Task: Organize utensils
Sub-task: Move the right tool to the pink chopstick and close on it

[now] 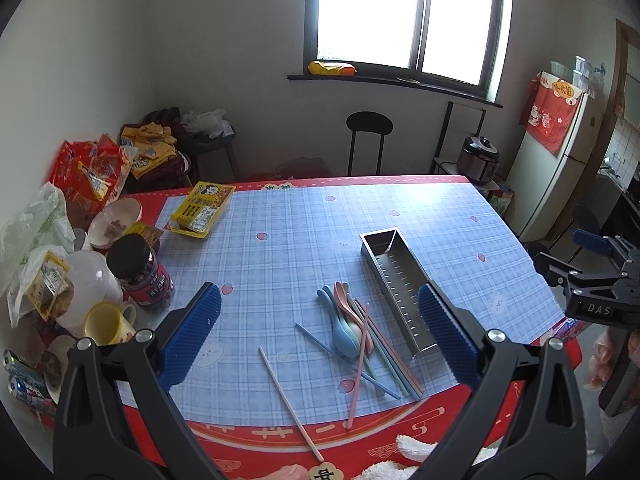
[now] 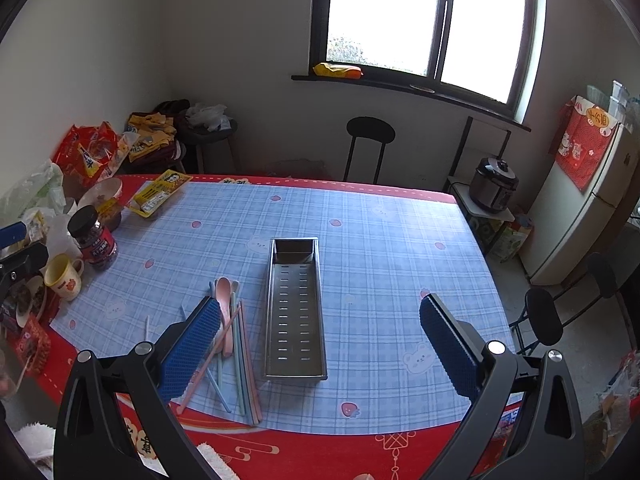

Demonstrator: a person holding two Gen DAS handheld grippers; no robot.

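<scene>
Above the plaid table [image 2: 380, 240] both tools hang — left tool [image 1: 320, 336], right tool [image 2: 320, 344] — fingers spread wide, gripping nothing.

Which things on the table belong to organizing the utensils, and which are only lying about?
For the job: spoons, chopsticks, metal tray.

Lying about: dark jar, yellow mug, yellow snack packet, bowl.

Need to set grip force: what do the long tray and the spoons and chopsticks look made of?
Tray: looks like stainless steel, brushed grey with dull reflections, slotted floor, thin folded walls.
Spoons and chopsticks: probably matte plastic or wheat-straw composite, going by flat pastel pink, blue and green with no shine. Likely light and slippery.
</scene>
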